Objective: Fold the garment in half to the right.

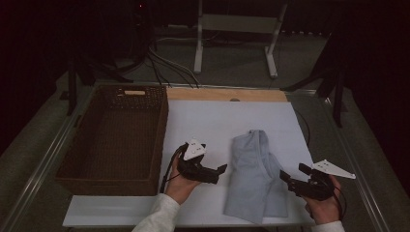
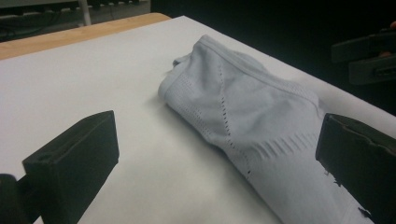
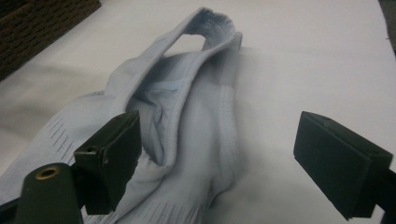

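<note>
A pale blue folded garment (image 1: pixel 254 174) lies on the white board (image 1: pixel 217 121), between my two grippers. My left gripper (image 1: pixel 220 170) is just left of it, open, with nothing between its jaws. In the left gripper view the garment (image 2: pixel 252 116) runs from the middle to the lower right, and the left gripper (image 2: pixel 219 163) stands wide apart in front of it. My right gripper (image 1: pixel 285 178) is at the garment's right edge, open. The right gripper view has the garment (image 3: pixel 187 121) with its ribbed hem, the left jaw of the right gripper (image 3: pixel 243 163) over the cloth.
A dark woven basket (image 1: pixel 116 137) stands empty at the left of the board, also at the corner of the right gripper view (image 3: pixel 42 23). A wooden strip (image 1: pixel 227 94) borders the board's far edge. Beyond the table are cables and a white stand (image 1: pixel 237 29).
</note>
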`<state>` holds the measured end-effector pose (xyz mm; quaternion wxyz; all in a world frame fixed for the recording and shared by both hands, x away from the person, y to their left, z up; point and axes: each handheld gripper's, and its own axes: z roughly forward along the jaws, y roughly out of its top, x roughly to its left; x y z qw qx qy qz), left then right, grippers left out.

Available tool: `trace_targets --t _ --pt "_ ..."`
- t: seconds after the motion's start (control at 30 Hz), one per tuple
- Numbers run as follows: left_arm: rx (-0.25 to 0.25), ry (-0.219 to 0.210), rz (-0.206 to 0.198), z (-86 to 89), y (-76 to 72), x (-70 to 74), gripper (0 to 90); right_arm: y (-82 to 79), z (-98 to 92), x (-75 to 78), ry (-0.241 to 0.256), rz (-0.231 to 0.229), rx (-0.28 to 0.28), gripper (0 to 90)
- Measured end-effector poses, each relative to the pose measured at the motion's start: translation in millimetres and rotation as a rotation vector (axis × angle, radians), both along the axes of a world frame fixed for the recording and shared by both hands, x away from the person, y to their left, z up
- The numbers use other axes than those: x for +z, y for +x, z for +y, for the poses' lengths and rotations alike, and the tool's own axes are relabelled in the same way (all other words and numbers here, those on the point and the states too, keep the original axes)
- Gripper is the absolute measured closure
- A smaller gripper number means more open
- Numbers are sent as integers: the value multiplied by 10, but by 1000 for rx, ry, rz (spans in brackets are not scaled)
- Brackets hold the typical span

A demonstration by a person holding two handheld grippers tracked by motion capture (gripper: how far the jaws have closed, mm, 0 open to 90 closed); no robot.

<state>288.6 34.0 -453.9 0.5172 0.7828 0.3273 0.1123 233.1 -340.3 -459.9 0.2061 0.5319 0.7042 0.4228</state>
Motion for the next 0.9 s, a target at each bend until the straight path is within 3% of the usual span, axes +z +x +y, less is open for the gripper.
trace_targets --t 0.33,0.9 --pt "7 -28 11 86 -35 -63 2 22 73 -13 19 18 25 197" --pt "1 6 13 138 -90 -91 2 82 246 -83 49 65 91 274"
